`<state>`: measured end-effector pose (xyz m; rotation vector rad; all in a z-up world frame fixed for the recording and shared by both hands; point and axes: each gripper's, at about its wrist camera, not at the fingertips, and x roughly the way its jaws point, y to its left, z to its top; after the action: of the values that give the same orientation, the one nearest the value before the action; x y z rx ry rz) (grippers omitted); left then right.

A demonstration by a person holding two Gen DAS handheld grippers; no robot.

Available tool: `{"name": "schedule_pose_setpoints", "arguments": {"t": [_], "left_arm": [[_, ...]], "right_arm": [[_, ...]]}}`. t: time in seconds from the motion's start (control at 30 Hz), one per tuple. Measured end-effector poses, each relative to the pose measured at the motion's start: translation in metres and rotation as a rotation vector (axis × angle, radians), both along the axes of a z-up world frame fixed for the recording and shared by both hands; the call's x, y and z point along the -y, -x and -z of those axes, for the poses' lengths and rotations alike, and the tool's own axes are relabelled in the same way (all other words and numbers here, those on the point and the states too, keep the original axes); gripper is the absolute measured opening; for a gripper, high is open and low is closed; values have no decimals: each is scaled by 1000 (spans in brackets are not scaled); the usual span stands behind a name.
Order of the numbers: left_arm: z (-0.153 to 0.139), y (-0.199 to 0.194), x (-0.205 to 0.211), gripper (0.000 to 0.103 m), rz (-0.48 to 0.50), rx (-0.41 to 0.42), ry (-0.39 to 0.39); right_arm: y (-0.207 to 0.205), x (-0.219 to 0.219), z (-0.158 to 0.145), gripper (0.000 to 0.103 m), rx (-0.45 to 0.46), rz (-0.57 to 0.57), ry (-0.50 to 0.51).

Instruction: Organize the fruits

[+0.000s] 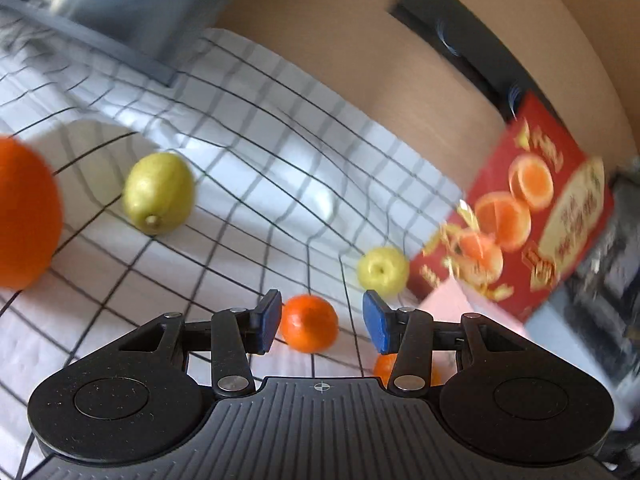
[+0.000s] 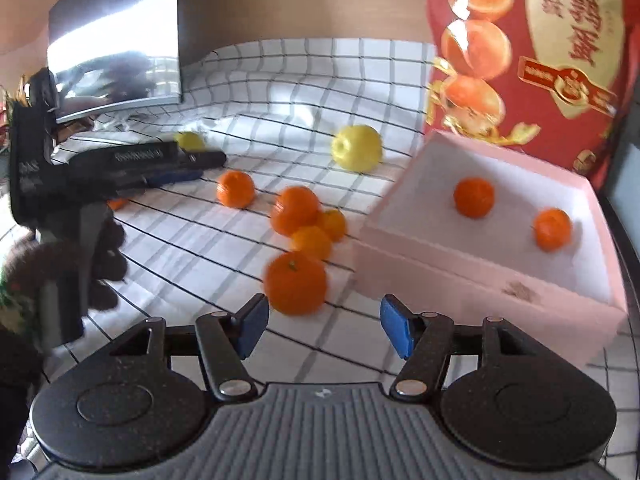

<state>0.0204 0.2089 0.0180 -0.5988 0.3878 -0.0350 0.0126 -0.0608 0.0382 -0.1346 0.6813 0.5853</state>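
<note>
over the checked cloth (image 2: 304, 80) both grippers, left gripper (image 1: 322, 322) and right gripper (image 2: 324, 330), gape empty near loose oranges (image 2: 295, 283)

Both views are bright with soft daylight. A dark monitor (image 2: 120, 40) throws strong white glare from a window reflection. Motion blur smears the red fruit box (image 1: 532, 216) and the checked cloth (image 1: 248, 128). Fisheye distortion bends the grid lines near the edges. Shadows under the oranges (image 2: 296, 282) are faint.
</note>
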Motion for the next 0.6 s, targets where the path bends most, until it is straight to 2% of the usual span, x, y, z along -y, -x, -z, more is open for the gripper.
{"name": "schedule_pose_setpoints", "arguments": {"t": [0.07,0.13,0.27,0.4,0.5,0.6], "left_arm": [[-1,5,-3,49,-30,17,-19],[-3,5,-4,49,-49,15,-43],[-2,3,-1,50,-34,9,-70],[-2,3,0,50,-34,11,-98],[-1,3,1,50,-28,13,-100],[-2,5,0,50,-20,21,-96]], "right_arm": [[-8,-9,-5,61,-52,-12,-34],[-16,-22,-12,54,-73,-29,-47],[-39,-55,-27,52,-4,-15,15],[-69,-72,-16,39,-50,47,83],[-75,-80,-3,31,-34,56,133],[-73,-84,3,31,-47,43,137]]}}
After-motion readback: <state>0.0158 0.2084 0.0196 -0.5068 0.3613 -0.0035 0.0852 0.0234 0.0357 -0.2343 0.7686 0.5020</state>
